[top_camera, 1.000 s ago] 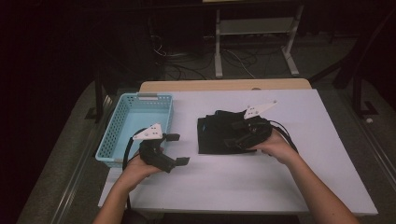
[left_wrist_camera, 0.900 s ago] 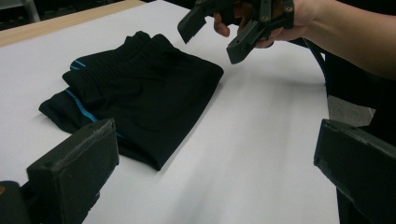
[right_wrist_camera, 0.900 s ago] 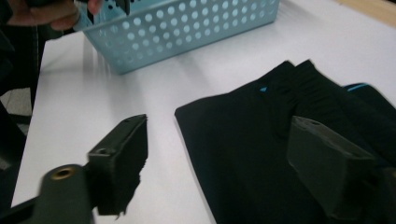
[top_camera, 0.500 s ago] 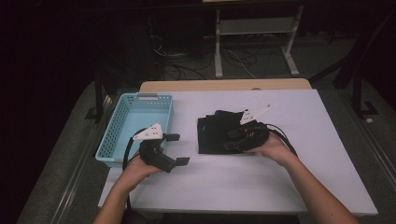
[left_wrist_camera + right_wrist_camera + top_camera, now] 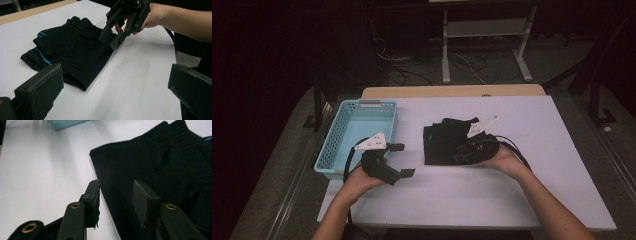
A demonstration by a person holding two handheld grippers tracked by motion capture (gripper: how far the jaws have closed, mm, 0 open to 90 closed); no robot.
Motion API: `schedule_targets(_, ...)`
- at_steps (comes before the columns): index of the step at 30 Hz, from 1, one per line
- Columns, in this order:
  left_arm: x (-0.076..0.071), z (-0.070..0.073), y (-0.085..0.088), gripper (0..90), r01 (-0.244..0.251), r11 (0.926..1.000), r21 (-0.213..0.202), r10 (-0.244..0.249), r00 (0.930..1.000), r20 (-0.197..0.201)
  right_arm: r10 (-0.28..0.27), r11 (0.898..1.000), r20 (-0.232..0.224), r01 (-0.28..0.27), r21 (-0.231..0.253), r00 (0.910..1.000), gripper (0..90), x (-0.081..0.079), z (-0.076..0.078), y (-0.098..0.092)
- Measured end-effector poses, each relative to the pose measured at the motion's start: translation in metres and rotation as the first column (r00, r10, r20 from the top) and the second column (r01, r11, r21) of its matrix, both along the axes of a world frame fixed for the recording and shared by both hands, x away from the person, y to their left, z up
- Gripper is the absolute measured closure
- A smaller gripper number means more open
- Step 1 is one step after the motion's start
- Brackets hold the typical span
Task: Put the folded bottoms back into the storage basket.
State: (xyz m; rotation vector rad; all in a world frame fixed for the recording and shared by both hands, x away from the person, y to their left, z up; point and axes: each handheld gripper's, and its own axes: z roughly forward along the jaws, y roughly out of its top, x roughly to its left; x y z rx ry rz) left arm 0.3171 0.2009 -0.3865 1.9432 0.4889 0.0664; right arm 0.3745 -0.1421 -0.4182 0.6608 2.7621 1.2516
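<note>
Right gripper view: the right gripper, its jaws just closing, straddles the black shorts' edge without pinching; left gripper is spread.

Blue basket at the left edge of the white table, open side up. Beyond the table's far wooden edge, a dark floor with tangled cables and a white stand.

A white table stands on grey floor; behind it, cables and perhaps a white metal rack, in deep gloom.
</note>
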Motion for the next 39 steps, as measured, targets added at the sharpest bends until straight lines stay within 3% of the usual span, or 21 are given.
schedule_targets(15,0.0,0.0,0.0,0.0,0.0,1.0,-0.001,0.0,1.0,-0.001,0.025,0.998,0.0,-0.025,-0.065,0.9997,60.5,0.001,-0.018,0.001)
schedule_targets(19,0.0,0.0,0.0,0.0,0.001,1.0,-0.001,-0.001,1.0,-0.001,0.024,0.998,0.008,-0.024,-0.063,0.9997,59.9,0.001,-0.021,0.002)
schedule_targets(33,0.0,0.0,0.0,0.0,0.0,1.0,-0.001,0.0,1.0,-0.001,0.075,0.989,0.09,-0.062,-0.135,0.9931,59.0,-0.006,-0.027,0.007)
schedule_targets(39,0.0,0.0,0.0,0.0,-0.002,1.0,0.0,0.002,1.0,-0.002,0.092,0.986,0.129,-0.073,-0.147,0.9874,64.4,-0.007,-0.029,0.006)
